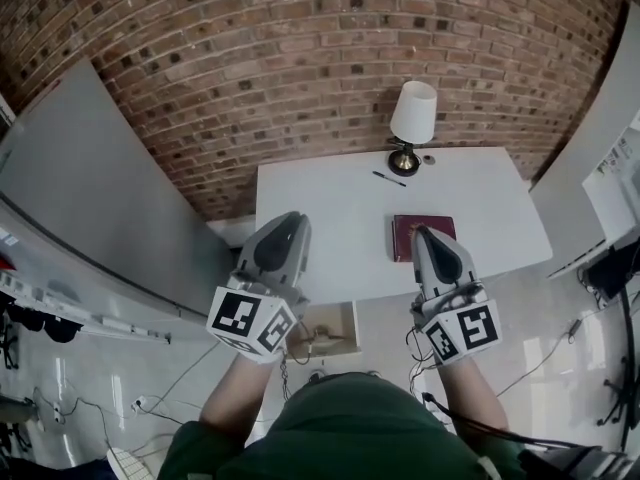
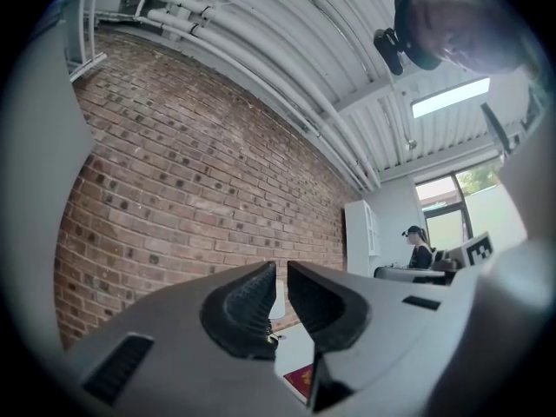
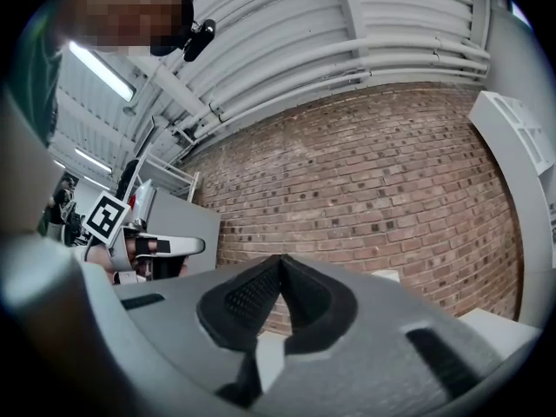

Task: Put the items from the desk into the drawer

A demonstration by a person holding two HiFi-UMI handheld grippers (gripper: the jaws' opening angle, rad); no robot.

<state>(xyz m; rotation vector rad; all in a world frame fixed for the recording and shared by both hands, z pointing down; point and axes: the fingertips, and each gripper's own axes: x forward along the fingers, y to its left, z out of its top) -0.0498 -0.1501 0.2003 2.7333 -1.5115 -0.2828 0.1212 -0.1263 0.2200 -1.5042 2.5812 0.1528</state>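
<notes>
Both grippers are held up over the near edge of the desk, neither holding anything. The left gripper [image 1: 292, 218] has its jaws all but together, with a thin slit and nothing in it [image 2: 281, 272]. The right gripper [image 1: 418, 230] has its jaws meeting at the tips, empty [image 3: 279, 263]. Below and between them a wooden drawer [image 1: 340, 310] stands pulled out from under the white desk [image 1: 330, 218]; there is something small inside, can't tell what. A dark red book [image 1: 432, 230] lies flat on the desk right of centre, with the right gripper's tip over its near left part; contact can't be told. Its corner also shows under the left jaws [image 2: 300, 379]. Farther back a black pen [image 1: 390, 178] lies loose, apart from the book. At the far edge stands a table lamp [image 1: 412, 118] with a white shade, and a small round object [image 1: 428, 159] sits just right of its base. A brick wall [image 1: 300, 48] is behind.
</notes>
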